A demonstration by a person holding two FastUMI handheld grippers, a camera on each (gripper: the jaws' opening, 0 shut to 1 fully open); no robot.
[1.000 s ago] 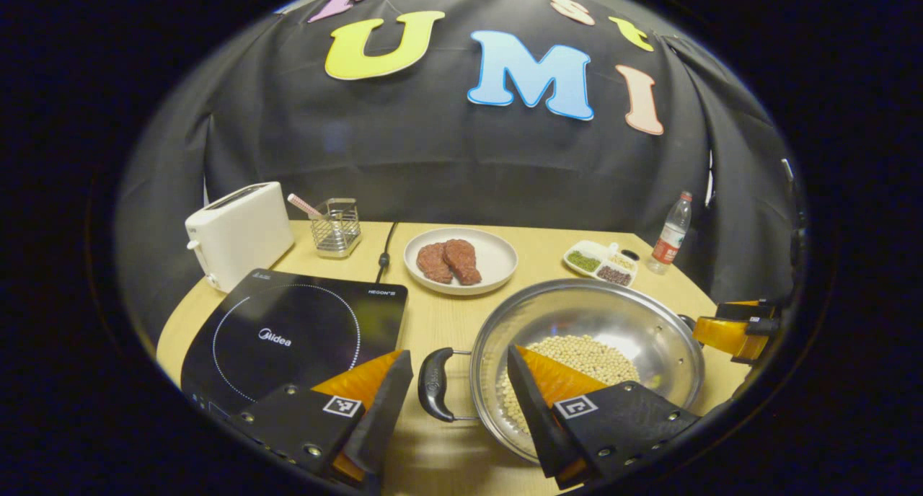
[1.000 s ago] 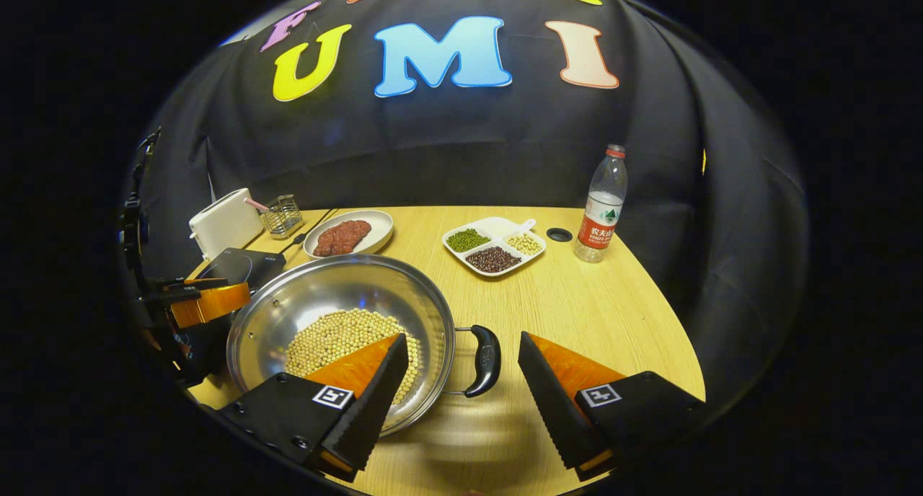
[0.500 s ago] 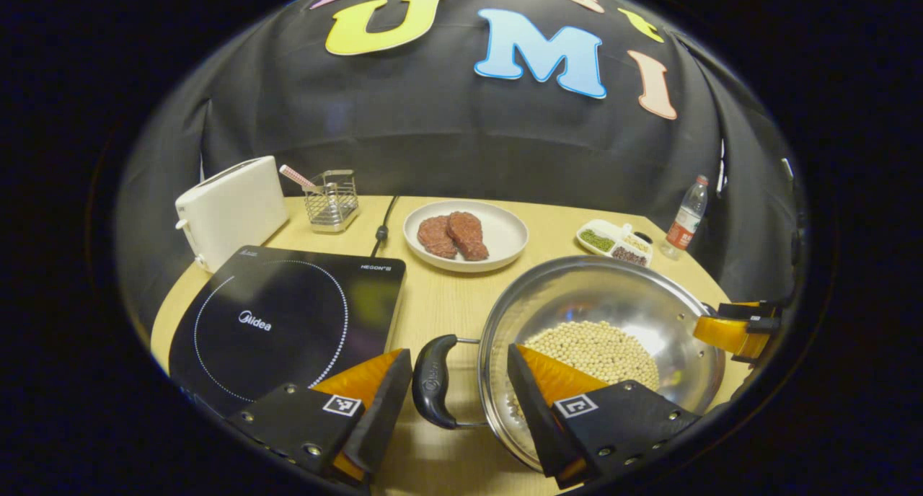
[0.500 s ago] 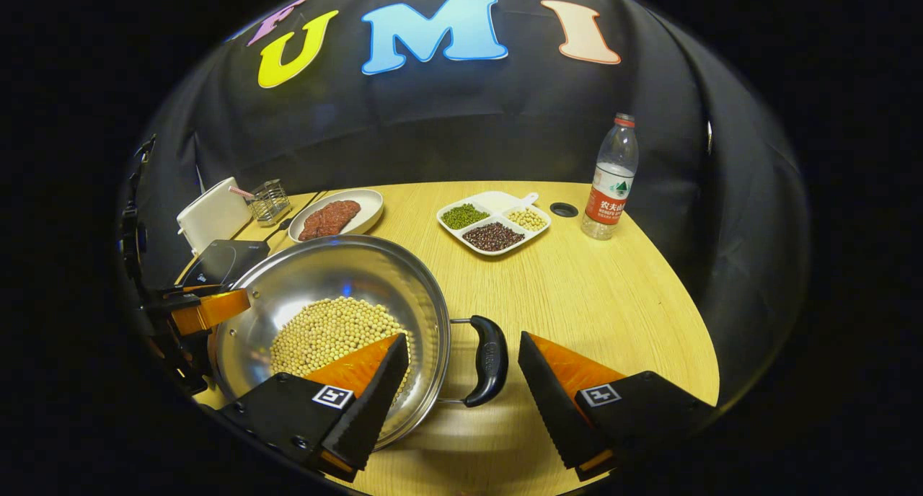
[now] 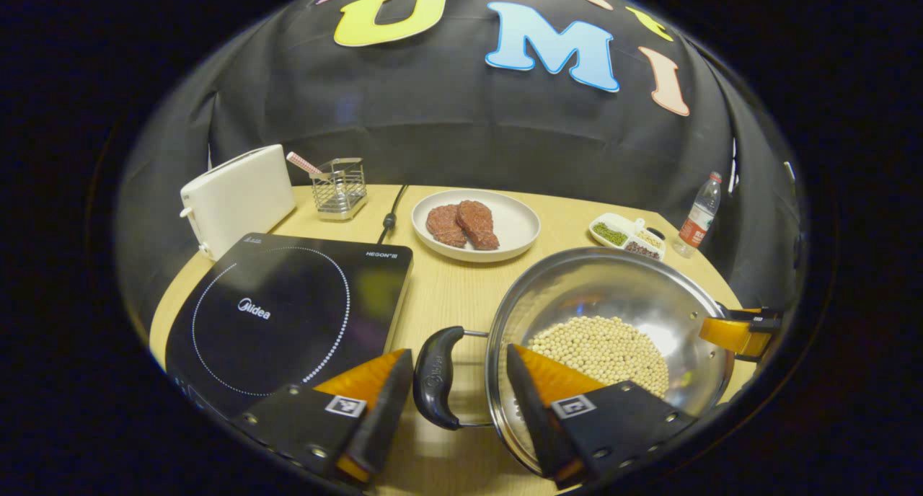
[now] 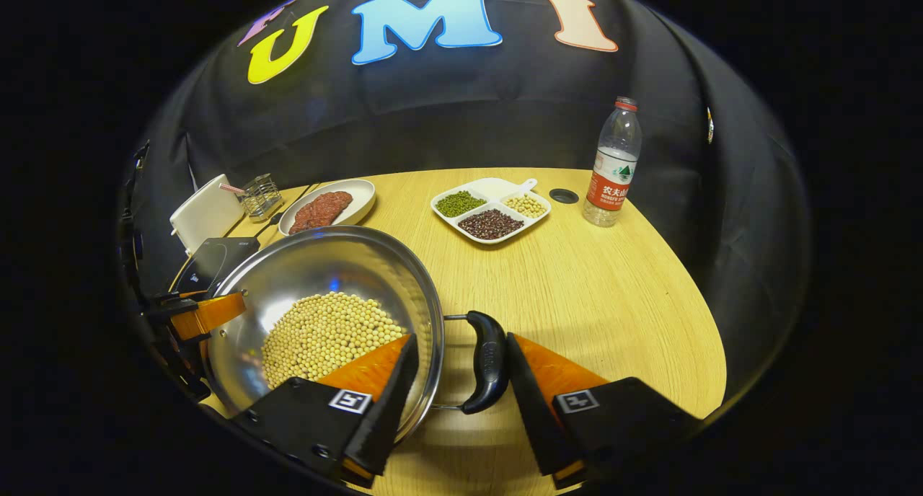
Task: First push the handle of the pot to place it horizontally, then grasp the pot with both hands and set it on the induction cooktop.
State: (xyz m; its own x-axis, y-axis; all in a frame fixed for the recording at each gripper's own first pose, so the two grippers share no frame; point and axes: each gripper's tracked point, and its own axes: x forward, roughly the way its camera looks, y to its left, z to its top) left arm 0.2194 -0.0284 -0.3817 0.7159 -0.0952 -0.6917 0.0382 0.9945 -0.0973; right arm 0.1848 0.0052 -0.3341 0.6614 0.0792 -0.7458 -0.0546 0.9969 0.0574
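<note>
Both fingers of the left gripper (image 5: pixel 453 409) stand apart on either side of the pot's left handle (image 5: pixel 435 387): one finger lies to its left, just beside the black grip, and the other reaches over the rim into the pot (image 5: pixel 613 294), above the soybeans (image 5: pixel 602 348). Whether either finger touches the handle cannot be told. The right gripper (image 6: pixel 458 402) straddles the pot's right handle (image 6: pixel 489 361) in the same way, its right finger just beside or touching the grip, its left finger over the rim inside the pot. Its jaws are narrower than the left gripper's, but a gap shows on the pot side, so no firm clamp can be seen.

In the left gripper view, the pot sits on the wooden table (image 5: pixel 461 294), right of the induction cooktop (image 5: pixel 288 312) and apart from it. Beyond the pot, a plate (image 5: pixel 515 226) carries two pieces of meat (image 5: pixel 461 224). Farther right are a divided dish of beans (image 6: pixel 490 211) and a water bottle (image 6: pixel 609 168). At the far left stand a white toaster (image 5: pixel 238 197) and a wire basket (image 5: pixel 339 186).
</note>
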